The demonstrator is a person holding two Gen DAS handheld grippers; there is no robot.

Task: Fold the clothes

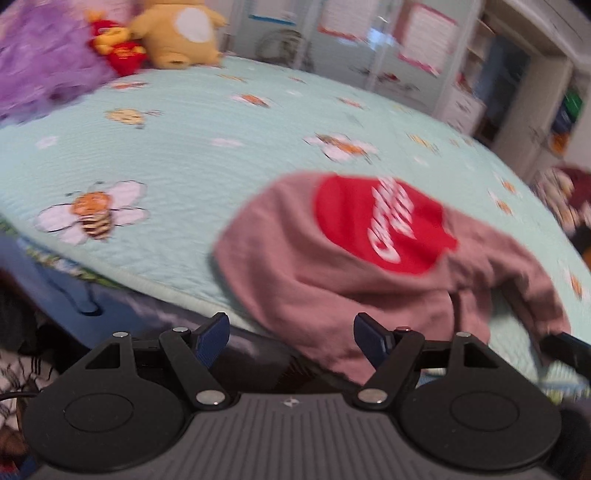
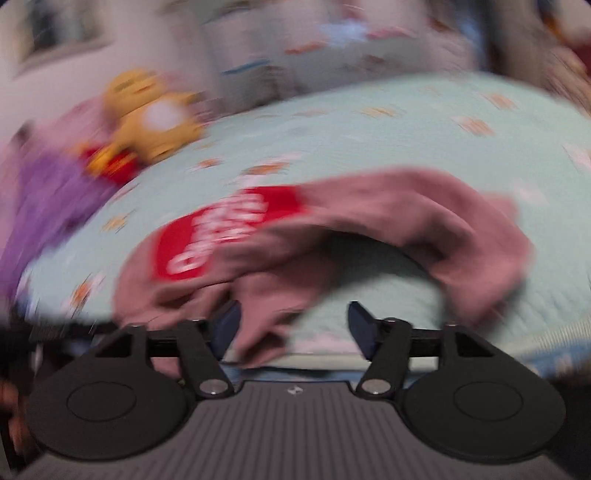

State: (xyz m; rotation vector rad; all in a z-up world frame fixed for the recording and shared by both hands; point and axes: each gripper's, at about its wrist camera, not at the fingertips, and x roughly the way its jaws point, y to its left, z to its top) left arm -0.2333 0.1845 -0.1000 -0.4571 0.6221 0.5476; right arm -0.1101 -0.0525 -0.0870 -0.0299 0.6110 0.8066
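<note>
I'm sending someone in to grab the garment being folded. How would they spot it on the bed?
Start at the mint bedspread printed with bees. At its near edge, far from the plush toys at the head, lies a crumpled dusty-pink sweatshirt. Its big red patch with white lettering marks it out; nothing else nearby is clothing.

My bed point(image 1: 207, 155), under a mint quilt printed with bees, carries a rumpled pink shirt point(image 1: 332, 288) near its edge, plush toys point(image 1: 177, 33) and purple fabric point(image 1: 40, 59) farther back.
</note>
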